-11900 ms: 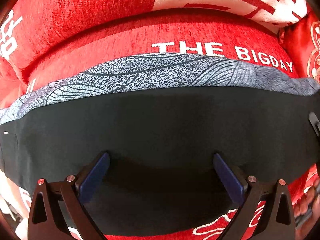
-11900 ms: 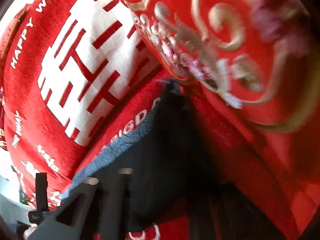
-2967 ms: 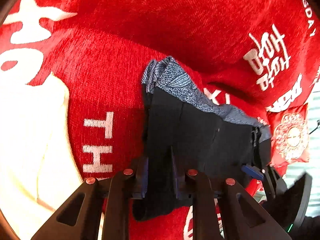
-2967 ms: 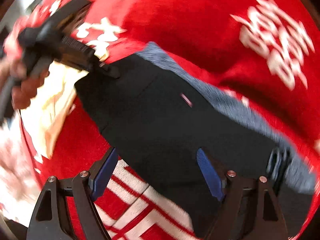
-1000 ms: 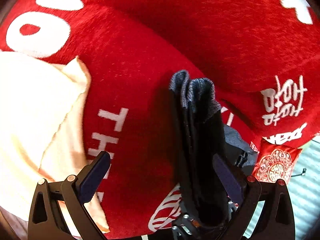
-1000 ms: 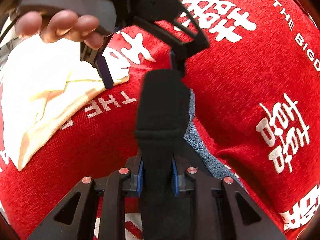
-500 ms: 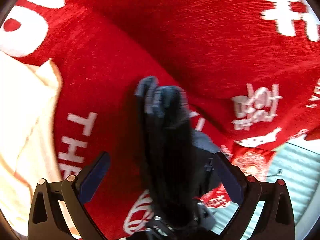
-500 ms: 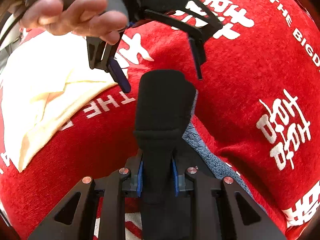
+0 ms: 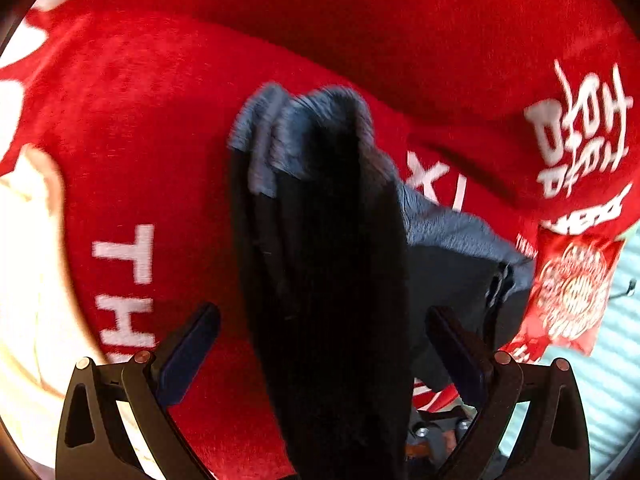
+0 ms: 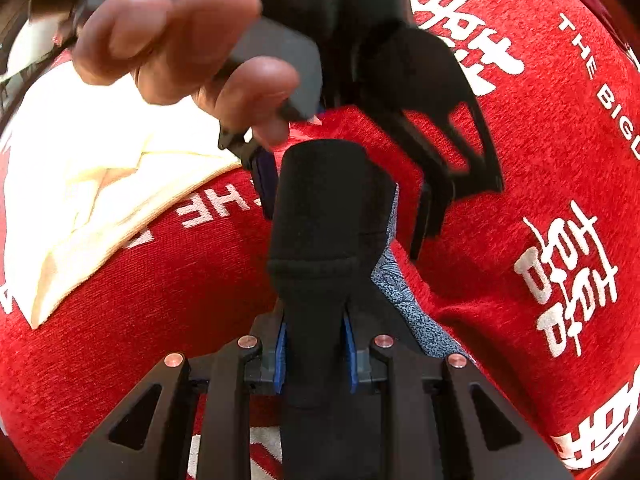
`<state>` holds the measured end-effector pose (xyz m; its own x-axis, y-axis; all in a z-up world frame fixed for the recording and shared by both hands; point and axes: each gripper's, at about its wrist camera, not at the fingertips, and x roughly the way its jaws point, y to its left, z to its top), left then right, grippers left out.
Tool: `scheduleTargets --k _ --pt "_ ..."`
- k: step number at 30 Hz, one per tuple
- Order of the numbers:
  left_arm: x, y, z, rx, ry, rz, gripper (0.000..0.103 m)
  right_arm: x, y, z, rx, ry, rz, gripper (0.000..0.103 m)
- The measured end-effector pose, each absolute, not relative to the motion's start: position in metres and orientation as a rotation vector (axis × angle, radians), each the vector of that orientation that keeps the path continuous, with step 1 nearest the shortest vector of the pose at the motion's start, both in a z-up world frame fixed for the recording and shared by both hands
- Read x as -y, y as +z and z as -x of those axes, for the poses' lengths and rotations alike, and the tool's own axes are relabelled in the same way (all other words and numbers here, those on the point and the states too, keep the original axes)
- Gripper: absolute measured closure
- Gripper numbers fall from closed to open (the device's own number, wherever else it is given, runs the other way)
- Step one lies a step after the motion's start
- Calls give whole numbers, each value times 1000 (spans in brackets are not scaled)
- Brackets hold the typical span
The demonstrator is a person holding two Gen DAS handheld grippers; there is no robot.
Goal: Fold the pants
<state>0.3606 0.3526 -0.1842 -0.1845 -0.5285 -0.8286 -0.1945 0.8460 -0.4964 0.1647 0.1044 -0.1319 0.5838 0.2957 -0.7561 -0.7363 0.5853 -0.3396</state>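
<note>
The red blanket (image 9: 160,128) with white lettering covers everything. On it, left of the pants, lies a cream cloth (image 10: 88,184). The pants (image 10: 332,208), black with a grey patterned lining, stand bunched upright above the blanket. The right gripper (image 10: 316,356) is pinching their fold tight. The left gripper (image 9: 320,344) straddles the pants, jaws wide but closing, pads clear of the fabric.
</note>
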Motion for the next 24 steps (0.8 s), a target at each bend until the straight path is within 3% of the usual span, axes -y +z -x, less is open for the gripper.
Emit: scheduleTargets --k 1,2,3,7,8,9,11,18,24 --pt "-349 -183 -359 -1753 -369 565 23 -104 -132 -164 -707 662 703 78" --pt "-346 -185 -357 -1769 -394 571 61 -103 -132 -165 -708 661 699 78" --pt "-344 -187 -355 -1789 -379 549 69 -102 -131 -165 -708 660 694 78" --pt "-341 -185 -354 -1779 -369 496 75 -98 -131 -164 -712 697 696 71" --pt "-338 -181 -354 -1768 -361 472 76 -96 -130 -162 -718 711 690 57" --pt "-336 -176 -353 -1755 -354 448 76 -92 -127 -161 -730 723 676 37" --pt "-323 -160 -350 -1714 -330 345 76 -76 -114 -158 -723 698 637 26" --pt "-255 -94 -330 -1546 -267 19 76 31 -74 -171 -929 522 310 26" --pt "-168 -63 -313 -1485 -255 -98 76 123 -71 -173 -1031 330 233 26"
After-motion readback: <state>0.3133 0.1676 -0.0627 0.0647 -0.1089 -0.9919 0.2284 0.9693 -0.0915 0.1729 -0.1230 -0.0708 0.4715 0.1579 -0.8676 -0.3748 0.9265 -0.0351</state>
